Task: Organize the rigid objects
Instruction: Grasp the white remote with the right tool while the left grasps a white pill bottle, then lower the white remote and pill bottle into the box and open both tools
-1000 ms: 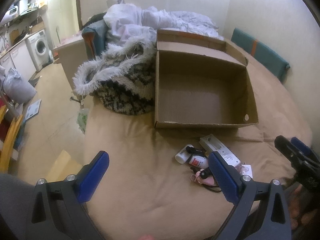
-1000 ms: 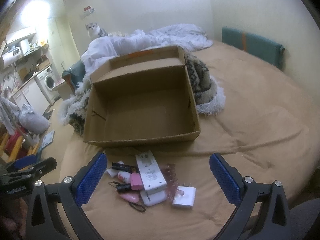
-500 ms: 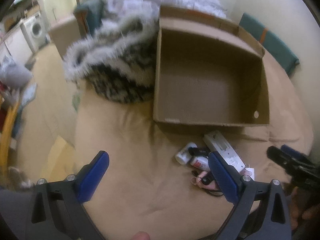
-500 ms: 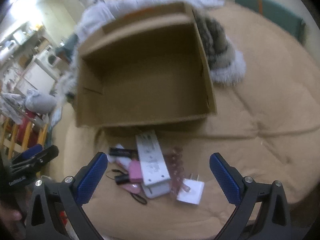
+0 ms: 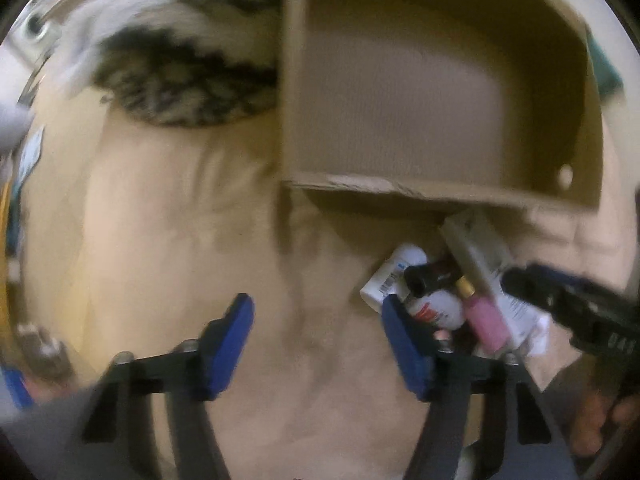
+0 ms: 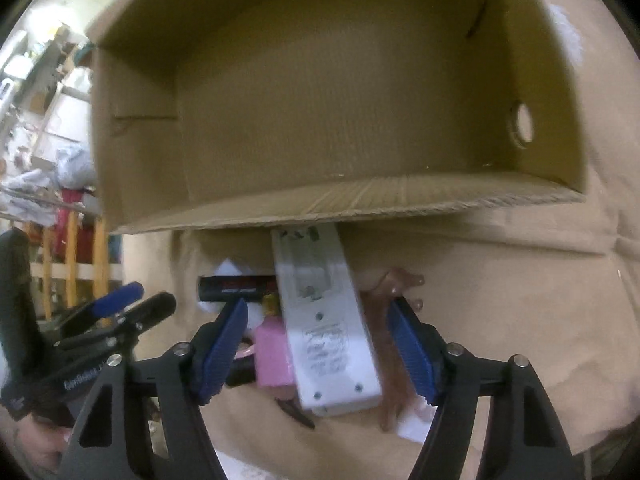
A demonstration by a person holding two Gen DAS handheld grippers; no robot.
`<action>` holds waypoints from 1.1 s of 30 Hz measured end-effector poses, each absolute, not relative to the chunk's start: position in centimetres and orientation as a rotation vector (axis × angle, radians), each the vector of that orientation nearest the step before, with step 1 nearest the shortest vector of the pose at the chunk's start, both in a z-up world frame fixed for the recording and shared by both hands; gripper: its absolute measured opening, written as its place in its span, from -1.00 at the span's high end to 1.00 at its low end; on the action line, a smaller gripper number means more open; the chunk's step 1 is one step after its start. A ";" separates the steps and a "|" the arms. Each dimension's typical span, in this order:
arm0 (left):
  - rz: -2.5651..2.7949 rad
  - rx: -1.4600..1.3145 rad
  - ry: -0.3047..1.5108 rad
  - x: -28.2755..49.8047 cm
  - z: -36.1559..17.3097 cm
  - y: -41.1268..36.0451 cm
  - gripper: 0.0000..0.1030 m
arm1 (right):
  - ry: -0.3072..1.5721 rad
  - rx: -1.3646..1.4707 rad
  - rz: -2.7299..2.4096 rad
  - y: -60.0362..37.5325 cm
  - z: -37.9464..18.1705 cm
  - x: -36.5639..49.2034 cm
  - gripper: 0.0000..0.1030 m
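A pile of small items lies on the beige bed cover in front of an open cardboard box (image 5: 360, 182) (image 6: 360, 200). It holds a white power strip (image 6: 328, 320) (image 5: 480, 256), a pink bottle (image 6: 272, 352) (image 5: 486, 320), a black tube (image 6: 236, 286) (image 5: 432, 276), a white tube (image 5: 392, 276), a red-labelled bottle (image 5: 436, 308), a brown hair claw (image 6: 396, 292) and a white charger (image 6: 412, 428). My right gripper (image 6: 318, 344) (image 5: 568, 304) straddles the strip and pink bottle; its jaws are closing without touching. My left gripper (image 5: 320, 340) (image 6: 116, 312) is closing over bare cover, left of the pile.
A furry black-and-white garment (image 5: 180, 72) lies left of the box. The box is empty inside, with a round hole (image 6: 520, 124) in its right wall. Beyond the bed's left edge are wooden chair rails (image 6: 72, 264) and room clutter.
Both grippers dropped toward the bed and tipped downward, so the box and pile loom larger. Both pairs of jaws narrowed. The right one now spans the power strip.
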State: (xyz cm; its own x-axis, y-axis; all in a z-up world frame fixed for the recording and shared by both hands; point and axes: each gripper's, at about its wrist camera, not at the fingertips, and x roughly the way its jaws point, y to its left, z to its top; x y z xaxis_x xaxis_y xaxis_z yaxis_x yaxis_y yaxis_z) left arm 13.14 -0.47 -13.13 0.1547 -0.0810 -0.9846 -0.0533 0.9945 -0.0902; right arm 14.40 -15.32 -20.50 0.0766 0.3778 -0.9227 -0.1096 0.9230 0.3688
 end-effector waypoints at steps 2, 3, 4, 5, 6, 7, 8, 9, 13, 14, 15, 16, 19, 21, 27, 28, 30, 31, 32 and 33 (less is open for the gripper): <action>-0.076 -0.075 1.429 13.3 -13.6 -1.5 -0.07 | 1.465 0.200 0.372 -14.7 -21.2 14.8 -0.51; -0.106 -0.049 1.439 13.4 -14.0 -2.0 -0.07 | 1.470 0.181 0.369 -14.4 -21.6 15.0 -0.50; -0.126 -0.026 1.449 13.4 -14.3 -2.5 -0.07 | 1.471 0.158 0.364 -14.1 -21.9 15.2 -0.50; -0.138 -0.009 1.456 13.5 -14.7 -2.9 -0.07 | 1.466 0.138 0.361 -13.8 -21.8 15.2 -0.49; -0.150 0.003 1.463 13.6 -15.3 -3.3 -0.07 | 1.462 0.123 0.360 -13.6 -21.9 15.4 -0.48; -0.156 0.011 1.471 13.8 -15.7 -3.5 -0.07 | 1.461 0.111 0.359 -13.3 -22.1 15.5 -0.46; -0.161 0.022 1.478 14.0 -16.2 -3.7 -0.06 | 1.459 0.095 0.357 -13.1 -22.1 15.7 -0.45; -0.162 0.038 1.477 14.1 -16.5 -3.9 -0.05 | 1.457 0.077 0.356 -12.6 -22.2 15.9 -0.42; -0.192 0.117 1.457 15.2 -17.3 -4.7 -0.04 | 1.444 0.016 0.376 -11.0 -22.4 15.9 -0.07; -0.204 0.130 1.444 15.4 -17.3 -4.9 0.01 | 1.455 0.030 0.401 -10.8 -22.3 15.8 0.01; -0.218 0.140 1.437 15.6 -17.4 -5.1 0.06 | 1.461 0.023 0.409 -10.5 -22.4 15.7 0.02; -0.233 0.148 1.436 15.8 -17.6 -5.4 0.20 | 1.461 0.005 0.415 -10.1 -22.5 15.7 0.02; -0.276 0.152 1.447 16.0 -18.0 -6.0 0.43 | 1.463 -0.002 0.410 -9.6 -22.7 16.0 0.02; -0.284 0.108 1.452 16.2 -18.2 -5.5 0.48 | 1.465 -0.007 0.408 -9.3 -22.8 16.2 0.03; -0.244 -0.018 1.467 16.6 -18.3 -2.5 0.52 | 1.444 -0.010 0.415 -10.9 -21.7 15.8 0.09; -0.232 -0.027 1.467 16.4 -18.3 -2.2 0.52 | 1.442 -0.003 0.414 -11.0 -21.6 15.8 0.09; -0.199 -0.055 1.460 15.9 -18.2 -1.6 0.52 | 1.437 0.016 0.414 -11.2 -21.4 15.2 0.09; -0.184 -0.063 1.453 15.5 -18.0 -1.1 0.52 | 1.431 0.022 0.414 -11.2 -21.5 14.9 0.10; -0.171 -0.068 1.444 14.9 -17.7 -1.1 0.52 | 1.427 0.030 0.413 -11.4 -21.3 14.8 0.10; -0.156 -0.074 1.428 14.2 -17.6 -0.9 0.52 | 1.424 0.039 0.412 -12.0 -21.1 14.6 0.10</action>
State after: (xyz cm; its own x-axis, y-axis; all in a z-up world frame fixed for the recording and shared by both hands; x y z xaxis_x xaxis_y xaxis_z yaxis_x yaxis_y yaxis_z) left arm 14.22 -0.86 -17.61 0.1346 -0.1517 -0.9792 0.0631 0.9875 -0.1443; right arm 14.62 -11.96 -21.06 0.0882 0.2994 -0.9500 -0.2535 0.9291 0.2693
